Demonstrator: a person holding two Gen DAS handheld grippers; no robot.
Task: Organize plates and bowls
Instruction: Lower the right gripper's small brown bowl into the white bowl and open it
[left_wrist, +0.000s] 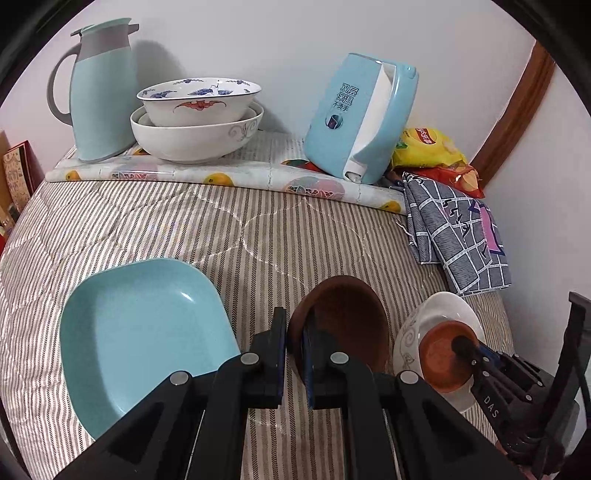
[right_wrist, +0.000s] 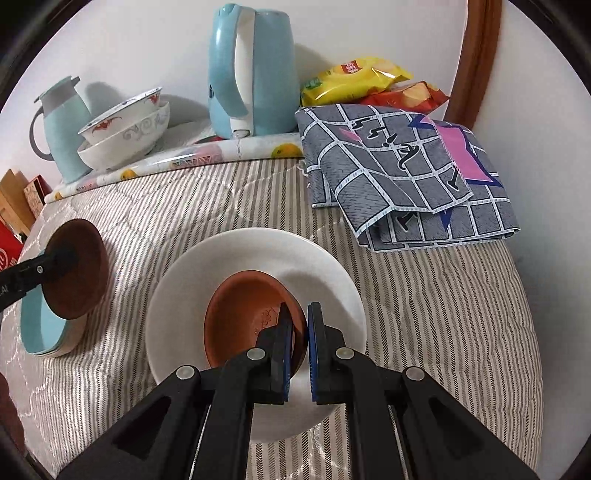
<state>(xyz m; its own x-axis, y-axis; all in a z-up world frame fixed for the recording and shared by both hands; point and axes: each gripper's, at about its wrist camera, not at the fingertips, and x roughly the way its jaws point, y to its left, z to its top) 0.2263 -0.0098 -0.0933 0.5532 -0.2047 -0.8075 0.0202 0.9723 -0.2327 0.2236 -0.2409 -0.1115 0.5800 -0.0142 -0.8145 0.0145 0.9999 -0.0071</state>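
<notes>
The left gripper (left_wrist: 294, 354) was pinched on the near rim of a dark brown saucer (left_wrist: 347, 325), which hung tilted, with a square blue plate (left_wrist: 147, 332) to the tongs' left. The right gripper (right_wrist: 299, 332) clamped the near rim of an orange-brown saucer (right_wrist: 243, 325) sitting inside a white plate (right_wrist: 258, 254).

Both saucers looked light, stiff and probably breakable if knocked, so the rim was the sensible hold.

Counted: two brown saucers, one white plate, one blue plate, and at least two stacked bowls (left_wrist: 197, 122) far ahead by the wall.
</notes>
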